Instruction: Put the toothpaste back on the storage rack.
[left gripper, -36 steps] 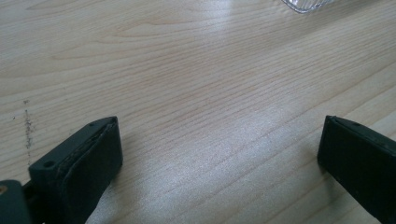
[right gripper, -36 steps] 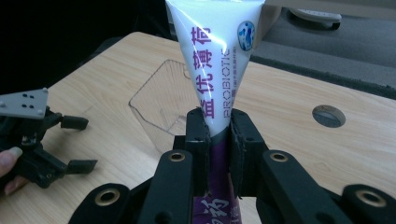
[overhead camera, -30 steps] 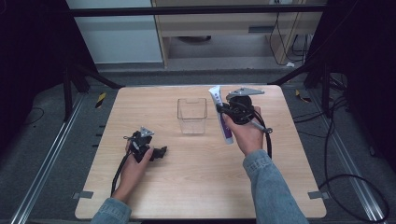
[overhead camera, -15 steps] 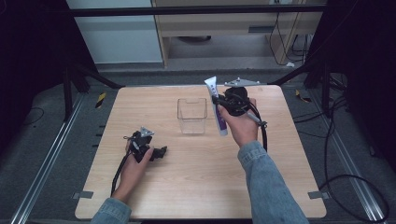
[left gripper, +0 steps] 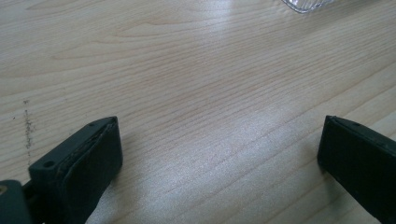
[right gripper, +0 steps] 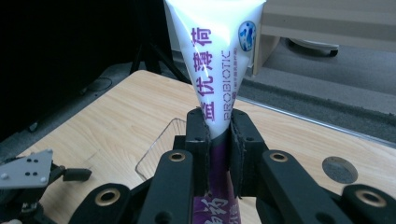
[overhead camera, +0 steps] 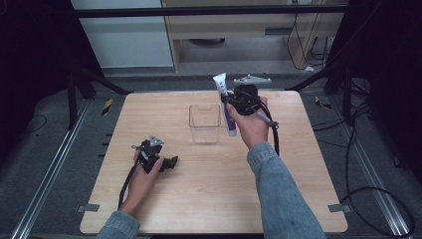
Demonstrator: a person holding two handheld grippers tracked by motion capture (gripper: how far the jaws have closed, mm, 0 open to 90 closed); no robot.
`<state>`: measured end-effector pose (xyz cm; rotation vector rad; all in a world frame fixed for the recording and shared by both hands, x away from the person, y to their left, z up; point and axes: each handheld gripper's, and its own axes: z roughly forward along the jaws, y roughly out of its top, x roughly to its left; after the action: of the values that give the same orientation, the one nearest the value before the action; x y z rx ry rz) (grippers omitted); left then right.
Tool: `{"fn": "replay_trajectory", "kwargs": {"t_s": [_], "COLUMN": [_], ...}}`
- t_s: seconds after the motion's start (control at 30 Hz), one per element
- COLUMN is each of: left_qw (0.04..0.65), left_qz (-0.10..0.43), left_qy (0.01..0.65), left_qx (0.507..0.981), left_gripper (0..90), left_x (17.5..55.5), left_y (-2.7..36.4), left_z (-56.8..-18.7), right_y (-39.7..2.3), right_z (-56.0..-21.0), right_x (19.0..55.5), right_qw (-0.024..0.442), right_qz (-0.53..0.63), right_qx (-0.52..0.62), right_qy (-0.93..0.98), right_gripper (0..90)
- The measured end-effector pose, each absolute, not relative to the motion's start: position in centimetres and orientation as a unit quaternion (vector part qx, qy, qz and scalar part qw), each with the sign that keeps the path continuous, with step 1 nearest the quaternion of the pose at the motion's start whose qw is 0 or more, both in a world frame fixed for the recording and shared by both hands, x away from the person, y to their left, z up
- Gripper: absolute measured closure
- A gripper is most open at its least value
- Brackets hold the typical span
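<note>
A white and purple toothpaste tube [overhead camera: 226, 107] stands nearly upright in the air, its flat sealed end up, just right of a clear plastic box [overhead camera: 204, 123] in the middle of the table. My right gripper [overhead camera: 232, 103] is shut on the tube [right gripper: 215, 65] around its middle, the jaws pressing both sides. The box's rim [right gripper: 161, 140] shows below and beyond the jaws. My left gripper [overhead camera: 171, 162] rests low on the wooden table at the left front, open, with bare wood between its pads [left gripper: 95, 154]. A corner of the clear box [left gripper: 306, 4] lies far ahead of it.
The wooden table [overhead camera: 298, 164] has bare room at the front and right. A round hole [right gripper: 340, 169] sits in the tabletop near the right gripper. Black frame posts and cables [overhead camera: 358, 164] surround the table, and a shelf unit [overhead camera: 234, 30] stands beyond the far edge.
My right gripper has carried the tube a little up and toward the far edge, tilting it more upright beside the box. The left gripper has stayed in place.
</note>
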<state>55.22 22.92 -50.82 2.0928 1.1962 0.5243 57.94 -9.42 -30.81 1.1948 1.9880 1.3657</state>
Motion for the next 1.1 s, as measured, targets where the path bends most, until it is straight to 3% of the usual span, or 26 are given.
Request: {"fn": "replay_trajectory", "kwargs": {"t_s": [1.1], "left_qw": [0.331], "left_qz": [0.2], "left_qy": [0.458], "left_qx": [0.801], "left_gripper": [0.0], "left_x": [55.2], "left_y": [22.9], "left_z": [-50.8], "right_y": [-5.9], "right_z": [-28.9], "right_x": [62.3], "right_qw": [0.249], "right_qz": [0.519], "right_qx": [0.428], "right_qy": [0.697], "right_gripper": [79.6]}}
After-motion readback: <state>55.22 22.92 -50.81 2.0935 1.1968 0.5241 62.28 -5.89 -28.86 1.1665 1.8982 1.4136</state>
